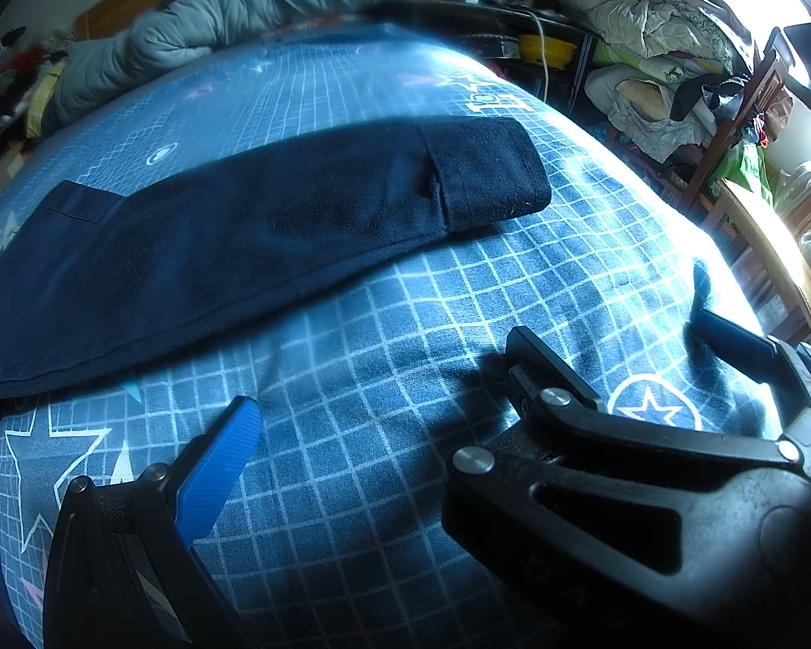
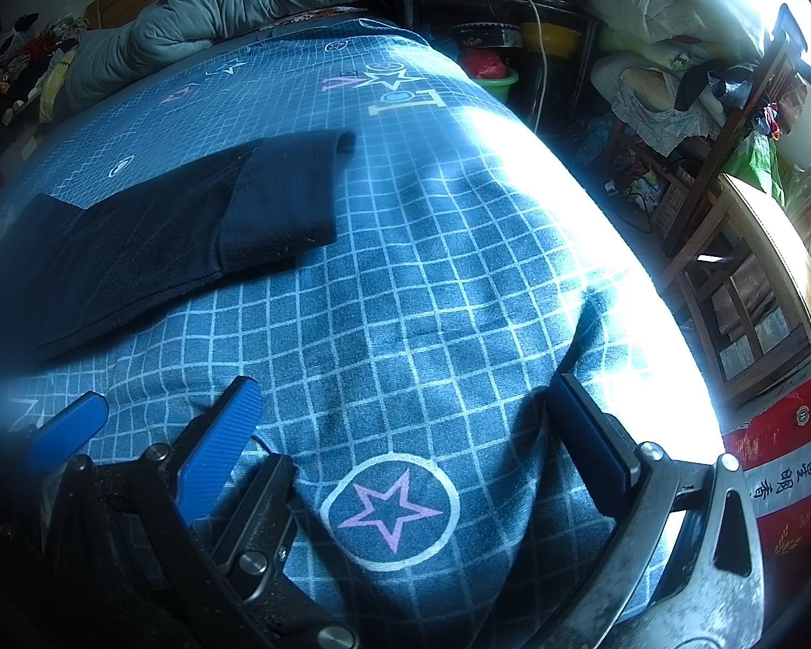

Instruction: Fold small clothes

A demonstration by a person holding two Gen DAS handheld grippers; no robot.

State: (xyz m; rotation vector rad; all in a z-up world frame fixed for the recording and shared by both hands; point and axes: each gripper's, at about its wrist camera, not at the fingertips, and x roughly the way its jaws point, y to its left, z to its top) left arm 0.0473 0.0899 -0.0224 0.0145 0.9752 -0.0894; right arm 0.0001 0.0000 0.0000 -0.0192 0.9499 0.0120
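Note:
A dark navy garment (image 1: pixel 243 238), folded into a long flat strip with a cuff-like end at the right, lies across the blue grid-patterned bed sheet (image 1: pixel 405 487). In the right wrist view the garment (image 2: pixel 162 249) sits at the upper left. My left gripper (image 1: pixel 449 378) hovers just in front of it, open, with nothing between its blue-padded fingers (image 1: pixel 221 465). My right gripper (image 2: pixel 405 386) is open too, over bare sheet (image 2: pixel 432 270) to the right of the garment, above a circled star print (image 2: pixel 389 511). A blue pad of the other gripper (image 2: pixel 70 427) shows at the left.
A grey duvet (image 1: pixel 216 16) is bunched at the head of the bed. Beyond the bed's right edge stand a dark side table (image 2: pixel 486 16), piled bedding (image 1: pixel 649 27), a wooden chair (image 2: pixel 757 249) and a red sack (image 2: pixel 784 465). Bright sunlight washes out the sheet's right side.

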